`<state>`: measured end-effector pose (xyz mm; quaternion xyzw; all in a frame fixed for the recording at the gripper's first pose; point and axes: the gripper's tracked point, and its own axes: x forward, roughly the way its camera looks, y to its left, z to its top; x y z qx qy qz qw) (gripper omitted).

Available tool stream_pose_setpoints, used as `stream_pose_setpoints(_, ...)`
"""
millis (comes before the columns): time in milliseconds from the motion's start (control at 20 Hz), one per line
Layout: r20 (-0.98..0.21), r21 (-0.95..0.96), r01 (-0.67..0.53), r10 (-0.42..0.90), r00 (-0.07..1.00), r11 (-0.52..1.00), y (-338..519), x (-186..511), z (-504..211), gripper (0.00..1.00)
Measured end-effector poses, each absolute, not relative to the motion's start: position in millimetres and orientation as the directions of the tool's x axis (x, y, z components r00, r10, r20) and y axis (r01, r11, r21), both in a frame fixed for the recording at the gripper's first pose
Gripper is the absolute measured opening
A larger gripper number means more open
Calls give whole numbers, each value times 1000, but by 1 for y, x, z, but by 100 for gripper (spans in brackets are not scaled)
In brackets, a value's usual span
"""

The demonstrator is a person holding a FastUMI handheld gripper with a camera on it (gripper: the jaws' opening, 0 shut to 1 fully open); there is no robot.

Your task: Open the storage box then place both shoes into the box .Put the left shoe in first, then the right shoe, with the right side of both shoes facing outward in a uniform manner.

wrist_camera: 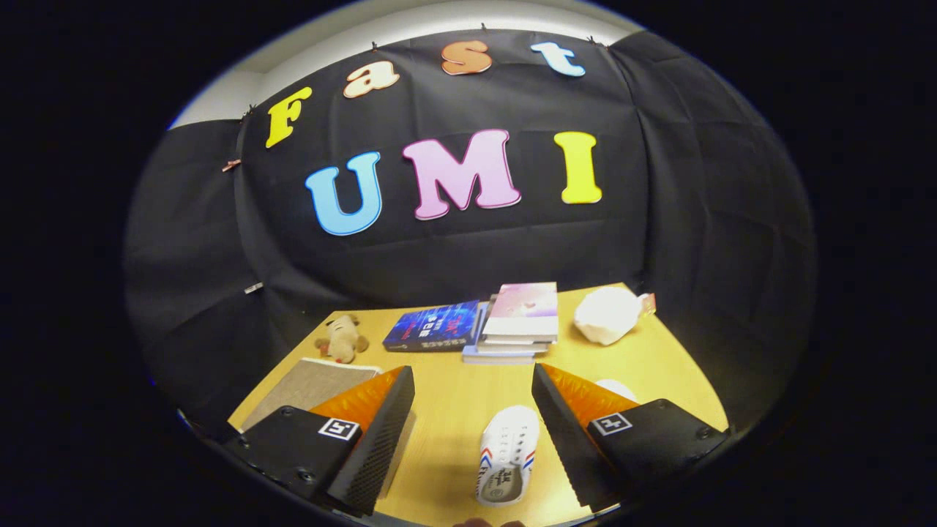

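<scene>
My gripper point(473, 384) stands open above a wooden table point(454, 395), with nothing between its fingers. A white shoe point(507, 454) with red and blue side stripes lies on the table between the fingers, nearer the right one, toe pointing away from me. A second white shoe point(617, 388) peeks out behind the right finger, mostly hidden. A flat grey-beige storage box point(311, 384) lies beyond the left finger, partly covered by it, its lid down.
At the back of the table lie a small plush toy point(341, 339), a dark blue book point(433, 326), a stack of books point(518, 322) and a white crumpled bag point(608, 314). Black cloth walls close in the table behind and on both sides.
</scene>
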<state>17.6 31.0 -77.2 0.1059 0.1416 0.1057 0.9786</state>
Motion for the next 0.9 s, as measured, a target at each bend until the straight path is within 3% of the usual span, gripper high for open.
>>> stream_pose_setpoints(200, -348, 395, -321, 463, 815, 861, 76, 0, -118, 99)
stream_pose_setpoints(450, -418, 556, -405, 666, 619, 726, 116, -31, -162, 99)
stream_pose_setpoints(750, -355, 776, -389, 854, 381, 496, 161, -55, -188, 99)
stream_pose_setpoints(900, -308, 838, -356, 897, 317, 413, 180, -59, -199, 98)
